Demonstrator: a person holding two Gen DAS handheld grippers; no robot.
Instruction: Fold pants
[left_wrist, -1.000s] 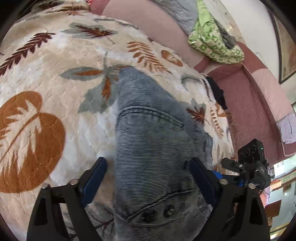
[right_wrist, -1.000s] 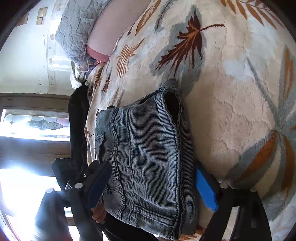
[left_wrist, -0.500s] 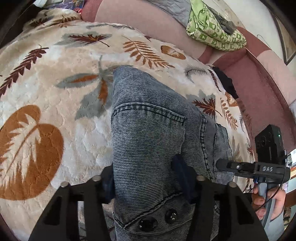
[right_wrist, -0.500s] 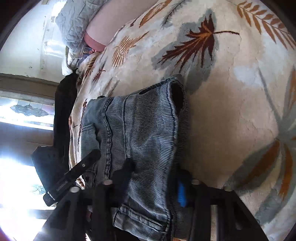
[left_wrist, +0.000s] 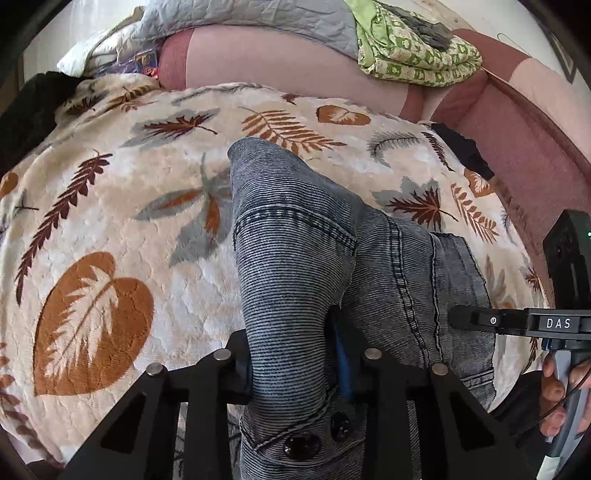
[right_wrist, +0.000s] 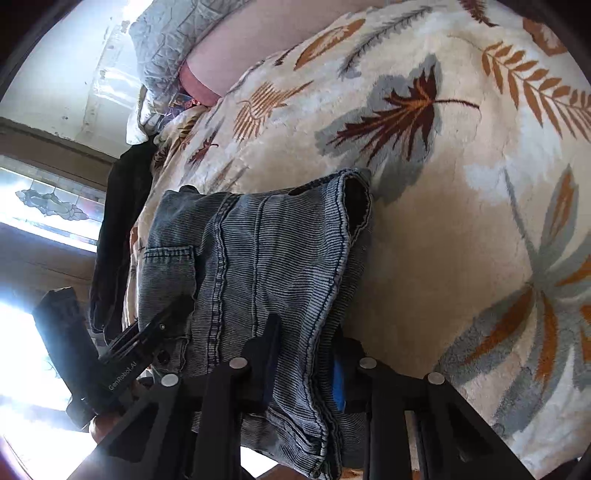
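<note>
Two grippers are seen clamped on the pants (left_wrist: 295, 258), one at each side of the near end. In the left wrist view, the left gripper (left_wrist: 291, 365) is closed on a bunched fold of grey-blue denim beside the waistband, where two dark buttons (left_wrist: 301, 445) show just below its fingers. In the right wrist view, the right gripper (right_wrist: 303, 373) is closed on the denim edge near a hem, a blue pad (right_wrist: 338, 384) being visible against the cloth. The pants are laid folded on the blanket (left_wrist: 110, 221), a cream one printed with brown and grey leaves, with the far end lying flat and the near end gathered between the fingers. A back pocket (right_wrist: 170, 273) is turned upward. The right gripper is also seen at the right edge of the left view (left_wrist: 517, 323), held by a hand (left_wrist: 557, 402). Behind the blanket a pink couch back (left_wrist: 277, 62) is seen, with a green cloth (left_wrist: 413, 55) lying on top of it.
</note>
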